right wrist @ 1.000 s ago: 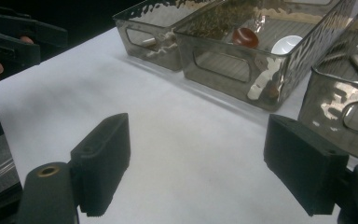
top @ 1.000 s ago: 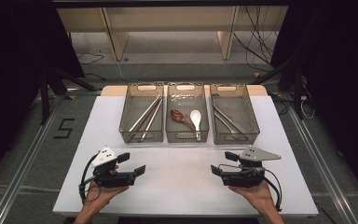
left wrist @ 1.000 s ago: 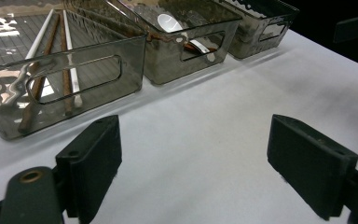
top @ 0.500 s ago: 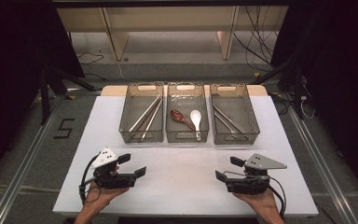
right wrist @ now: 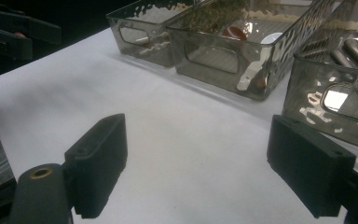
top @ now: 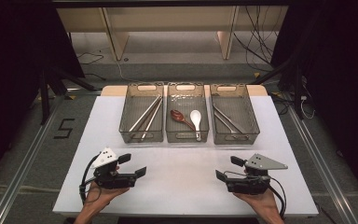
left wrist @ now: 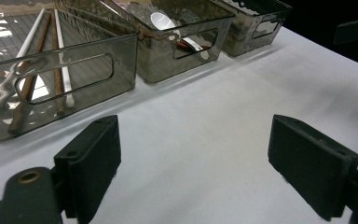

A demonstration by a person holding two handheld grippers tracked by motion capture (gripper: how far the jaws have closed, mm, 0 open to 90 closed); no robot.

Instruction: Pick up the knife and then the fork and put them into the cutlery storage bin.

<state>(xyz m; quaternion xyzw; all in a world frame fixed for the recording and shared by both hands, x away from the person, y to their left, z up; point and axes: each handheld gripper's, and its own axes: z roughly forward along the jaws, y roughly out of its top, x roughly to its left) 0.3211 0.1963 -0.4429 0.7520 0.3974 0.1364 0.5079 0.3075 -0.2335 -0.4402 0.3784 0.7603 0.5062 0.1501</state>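
The left gripper point(top: 131, 167) & right gripper point(top: 226, 169) are sitting low near the front of the white table point(top: 182, 158), jaws wide apart w/ nothing in them; the 3 bins point(top: 186, 136) are holding all the utensils, so the sorting is looking done or not begun.

White desk point(top: 182, 163), three smoky grey see-through bins point(top: 187, 133); the middle one shows a brown spoon point(top: 178, 116) beside a white spoon point(top: 196, 118). Both tools' jaws are black.
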